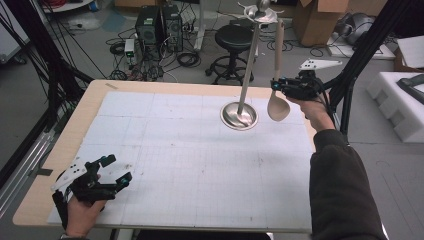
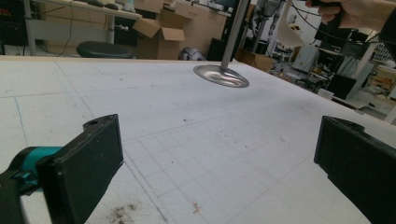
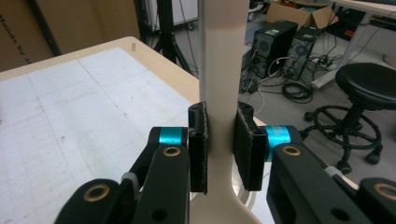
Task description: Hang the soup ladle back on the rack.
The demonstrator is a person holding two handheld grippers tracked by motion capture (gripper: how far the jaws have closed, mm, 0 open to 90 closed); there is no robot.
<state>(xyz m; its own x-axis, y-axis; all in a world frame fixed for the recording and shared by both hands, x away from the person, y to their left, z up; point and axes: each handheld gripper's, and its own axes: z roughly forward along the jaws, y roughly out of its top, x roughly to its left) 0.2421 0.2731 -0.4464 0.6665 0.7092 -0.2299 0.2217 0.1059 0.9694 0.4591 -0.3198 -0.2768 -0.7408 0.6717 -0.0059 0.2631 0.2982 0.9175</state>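
One spoon (image 1: 278,97): held upright by right gripper (image 1: 276,84) fingers, clamped on handle.
Stand (image 1: 240,114): at 9 o'clock of spoon.
Left gripper (image 1: 120,172): fingers apart, nothing held.

The spoon (image 1: 278,102) is a pale beige all over, bowl and handle alike, and plain. Just beside it, the stand (image 1: 240,114) is bright silver metal, its round base mirror-shiny with darker reflections. The right claw (image 3: 219,144) closed on the spoon's handle is black, with turquoise bands behind its pads and brass-coloured rivets in its arms; a light grey plate sits on top. Well away from the stand, the left claw (image 1: 112,172) is likewise black with turquoise accents and a grey plate. The counter (image 1: 75,130) is light wood at its edges, covered by a white mat (image 1: 175,150) ruled with a faint grey grid and flecked with small dark smudges. The sleeve (image 1: 340,185) is dark brown.
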